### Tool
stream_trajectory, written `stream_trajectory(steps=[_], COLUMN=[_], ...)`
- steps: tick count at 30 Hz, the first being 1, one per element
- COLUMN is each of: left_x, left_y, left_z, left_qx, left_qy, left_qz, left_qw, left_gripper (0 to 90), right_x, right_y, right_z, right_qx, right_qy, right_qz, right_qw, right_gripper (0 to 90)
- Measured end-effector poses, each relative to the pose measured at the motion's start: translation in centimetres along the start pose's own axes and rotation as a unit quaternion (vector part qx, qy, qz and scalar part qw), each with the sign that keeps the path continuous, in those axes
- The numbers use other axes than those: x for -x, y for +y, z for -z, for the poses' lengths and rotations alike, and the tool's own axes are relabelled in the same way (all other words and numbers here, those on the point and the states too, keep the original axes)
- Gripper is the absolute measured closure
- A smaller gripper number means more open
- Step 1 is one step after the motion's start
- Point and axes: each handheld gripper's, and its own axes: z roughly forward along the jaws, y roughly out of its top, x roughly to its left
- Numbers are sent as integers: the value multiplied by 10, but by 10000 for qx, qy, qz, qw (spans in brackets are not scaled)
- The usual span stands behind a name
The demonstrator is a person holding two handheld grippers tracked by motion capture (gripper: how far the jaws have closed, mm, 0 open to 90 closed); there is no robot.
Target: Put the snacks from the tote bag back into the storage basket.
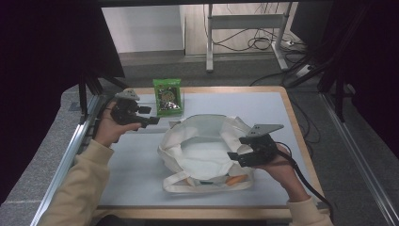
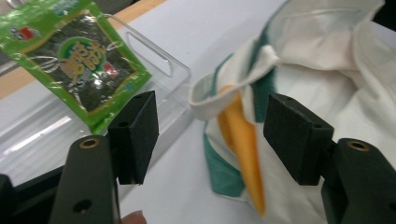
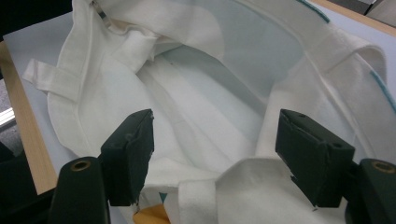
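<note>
Canvas lies nearest us: the tote bag [image 1: 207,153] sits mid-table with its mouth up, and our right gripper [image 1: 234,156] rests at its near rim, jaws apart and gripping nothing; we judge it is there to keep the mouth open. Farther off, our left gripper [image 1: 154,120], jaws likewise apart and empty, sits just short of the green seaweed packet [image 1: 167,96] leaning in the clear tray [image 2: 154,60]; next we must close on the packet and carry it into the bag.
</note>
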Motion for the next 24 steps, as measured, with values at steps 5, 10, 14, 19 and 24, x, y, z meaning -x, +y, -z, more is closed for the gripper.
stream_trajectory(steps=[5, 10, 14, 19, 24], left_x=[14, 27, 32, 36, 37], left_y=[-10, -20, -25, -28, -29], left_z=[3, 3, 3, 3, 2], left_qx=[-17, -128, -165, -204, -222], left_qy=[-50, -104, -150, -174, -188], left_qz=[4, -56, -83, -60, -64], left_qw=[10000, 9998, 9997, 9996, 9996], left_gripper=[358, 358, 358, 358, 357], right_x=[4, 7, 12, 16, 17], right_y=[-3, -4, -7, -9, -9], right_z=[5, 16, 22, 24, 24], right_qx=[-16, 94, 133, 129, 140], right_qy=[-44, -89, -146, -184, -178], right_qz=[-40, -85, -164, -200, -204], right_qw=[10000, 9999, 9997, 9995, 9995], right_gripper=[279, 280, 280, 280, 280])
